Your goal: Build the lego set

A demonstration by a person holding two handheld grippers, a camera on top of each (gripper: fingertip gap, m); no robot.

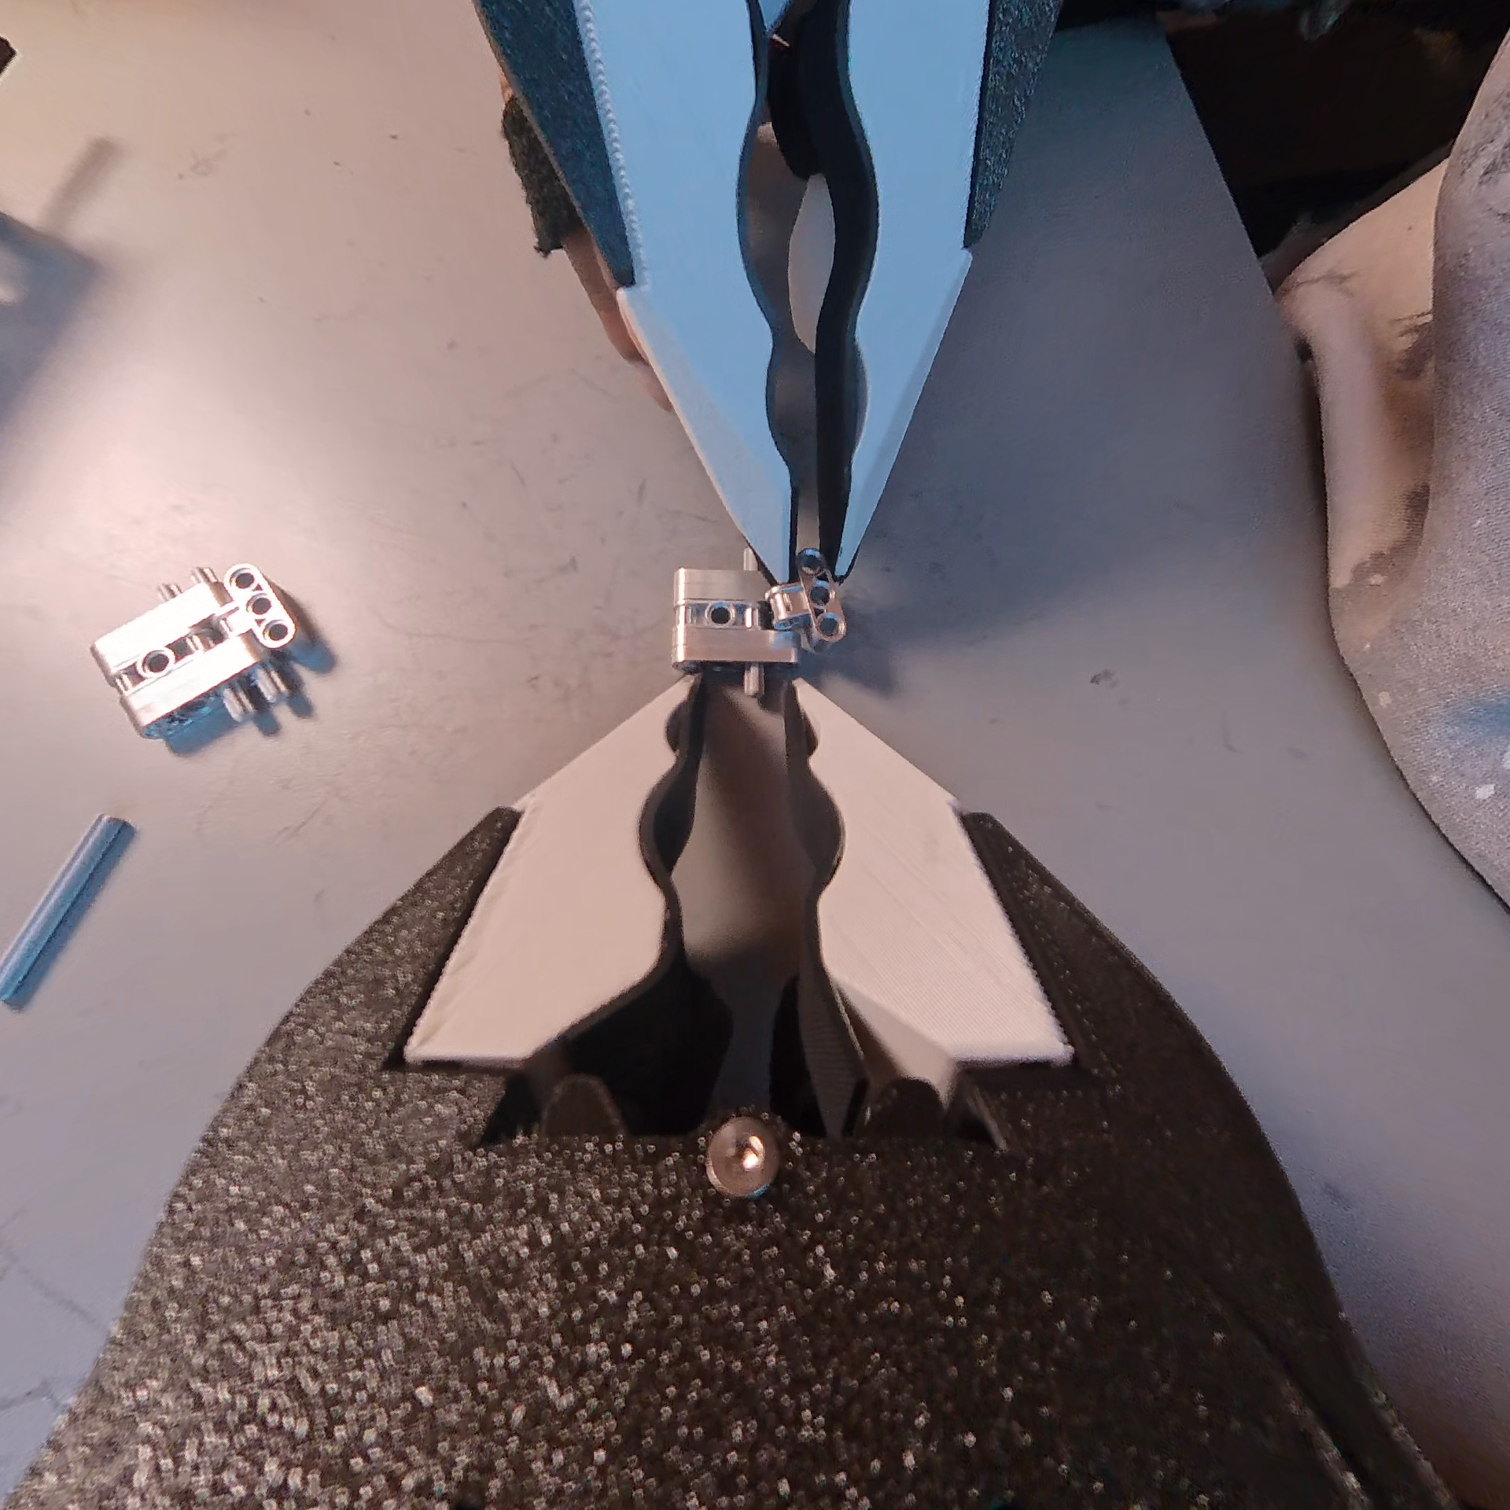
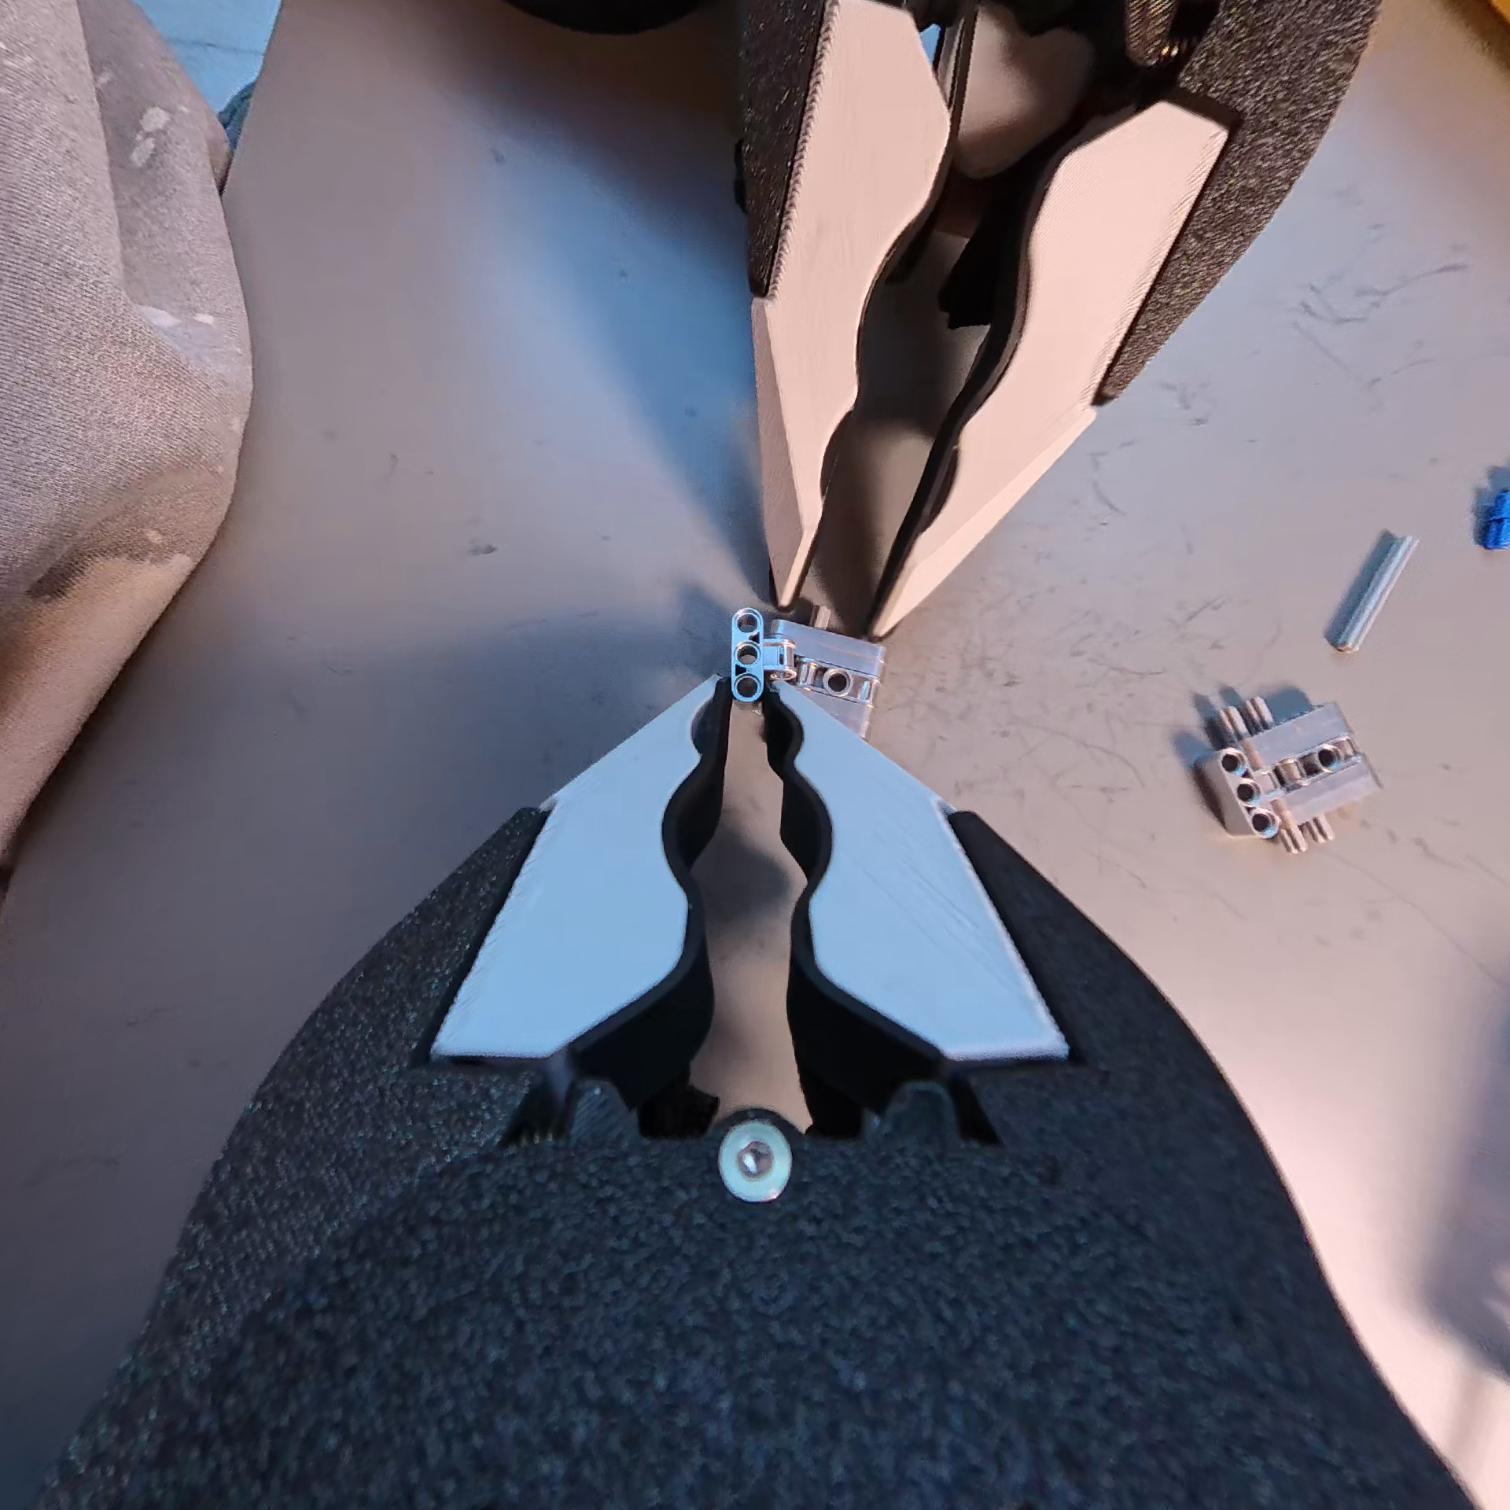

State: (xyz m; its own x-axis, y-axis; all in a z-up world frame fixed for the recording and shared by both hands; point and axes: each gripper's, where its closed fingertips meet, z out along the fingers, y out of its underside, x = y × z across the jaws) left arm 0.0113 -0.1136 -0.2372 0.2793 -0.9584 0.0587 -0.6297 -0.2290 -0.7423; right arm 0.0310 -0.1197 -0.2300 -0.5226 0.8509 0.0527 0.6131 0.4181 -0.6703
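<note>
Between your two grippers sits a small grey brick assembly [image 1: 735,625]: a ribbed block of stacked plates with a round hole through its middle band, a thin pin poking out of its near and far edges, and a short three-hole beam [image 1: 813,600] joined at one end. It rests on or just above the grey table [image 1: 368,392], at the centre of both views.

Your left gripper [image 1: 742,685] closes narrowly on the ribbed block, its pale fingertips pinching the block's near edge where the pin sticks out. Your right gripper [image 2: 745,693] comes in from the opposite side, its tips drawn close and pinching the three-hole beam [image 2: 747,654]; in the left wrist view those same tips [image 1: 805,549] meet just above the beam. Both grippers have pale, ridged fingers with wavy black inner pads, set in rough black housings.

Well off to one side lies a second grey assembly [image 1: 200,645] of the same kind, flat on the table with two pins showing. Near it lies a loose grey axle rod [image 1: 65,907], and in the right wrist view a small blue piece [image 2: 1495,511] shows at the edge. A person's grey trouser leg [image 1: 1422,572] borders the table.
</note>
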